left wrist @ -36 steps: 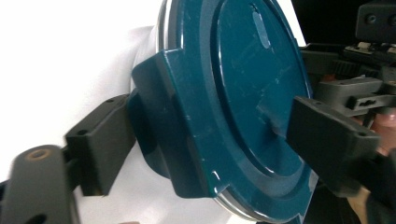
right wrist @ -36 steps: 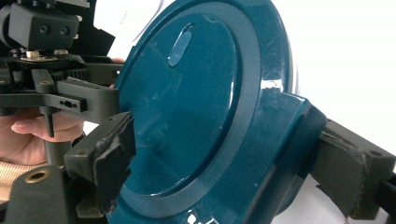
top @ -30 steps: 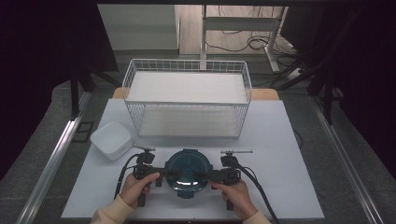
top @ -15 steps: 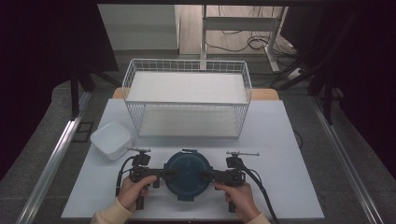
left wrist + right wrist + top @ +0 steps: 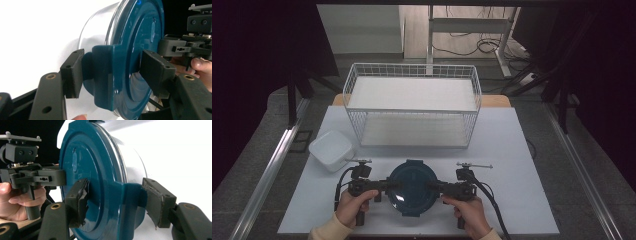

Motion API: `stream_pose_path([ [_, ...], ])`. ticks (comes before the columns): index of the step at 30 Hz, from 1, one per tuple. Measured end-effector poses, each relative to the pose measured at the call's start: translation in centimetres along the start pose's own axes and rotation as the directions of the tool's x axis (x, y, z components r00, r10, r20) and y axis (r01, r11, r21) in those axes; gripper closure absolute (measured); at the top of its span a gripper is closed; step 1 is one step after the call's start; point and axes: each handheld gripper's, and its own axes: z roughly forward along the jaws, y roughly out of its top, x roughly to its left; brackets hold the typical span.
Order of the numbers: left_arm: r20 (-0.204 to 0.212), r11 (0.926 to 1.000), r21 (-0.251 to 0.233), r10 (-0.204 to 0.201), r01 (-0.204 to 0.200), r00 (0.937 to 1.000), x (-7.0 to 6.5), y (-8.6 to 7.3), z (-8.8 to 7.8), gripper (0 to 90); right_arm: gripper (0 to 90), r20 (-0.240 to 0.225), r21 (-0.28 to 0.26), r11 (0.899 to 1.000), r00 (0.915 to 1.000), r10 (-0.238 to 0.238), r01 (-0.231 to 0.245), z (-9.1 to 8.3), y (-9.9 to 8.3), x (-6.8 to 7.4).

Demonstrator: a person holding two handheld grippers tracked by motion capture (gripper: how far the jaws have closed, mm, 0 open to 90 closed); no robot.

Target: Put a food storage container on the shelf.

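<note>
1. Nearest the table's front edge in the high view, the person's left hand [image 5: 354,202] and right hand [image 5: 468,209] come in from the bottom, each wrapped round a gripper handle, with cream sleeve cuffs just showing.

2. The left gripper [image 5: 384,186] points inward toward the middle of the table. In the left gripper view its two black jaws straddle the side clip [image 5: 103,75] of a container's lid; one pad sits against the clip's underside and the other lies against the lid's top face, so it is clamped on the lid's edge.

3. The right gripper [image 5: 437,187] mirrors it from the other side. In the right gripper view its worn pads press on the lid's face and on the clip [image 5: 132,202] at the rim, so it too grips the lid edge.

4. Between the two grippers is the round container [image 5: 413,187], with a dark teal lid [image 5: 140,50] and a clear body [image 5: 136,165]. It is near the front centre of the white table [image 5: 512,150]. Whether it rests on the surface or is lifted slightly off it I cannot tell.

5. Further back and to the left, a small white square tub [image 5: 331,149] sits on the table, well apart from the container.

6. Beyond that, a white wire basket [image 5: 412,107] stands across the back of the table, with a pale flat panel in its bottom.

7. Past the table's far edge lie a grey floor, desk legs [image 5: 430,35] and loose cables [image 5: 472,42].
</note>
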Motion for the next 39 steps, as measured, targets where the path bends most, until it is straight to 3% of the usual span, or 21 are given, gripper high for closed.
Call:
stream_pose_path([
  [9, 0.022, 0.9987, -0.031, 0.041, -0.04, 0.9989, -1.1, 0.1, -0.9, 38.6, 39.2, 0.015, -0.028, 0.995, 0.9958, -0.091, 0.091, -1.2, 0.5, 1.6],
  [16, 0.024, 0.9972, -0.045, 0.061, -0.06, 0.9978, -1.7, 0.1, -1.3, 38.7, 39.2, 0.02, -0.039, 0.99, 0.9906, -0.135, 0.136, -1.8, 0.7, 2.4],
  [39, 0.02, 0.9893, -0.087, 0.12, -0.118, 0.9926, -2.9, 0.4, -2.7, 38.5, 39.4, 0.025, -0.063, 0.975, 0.9767, -0.213, 0.215, -2.6, 1.3, 4.2],
])
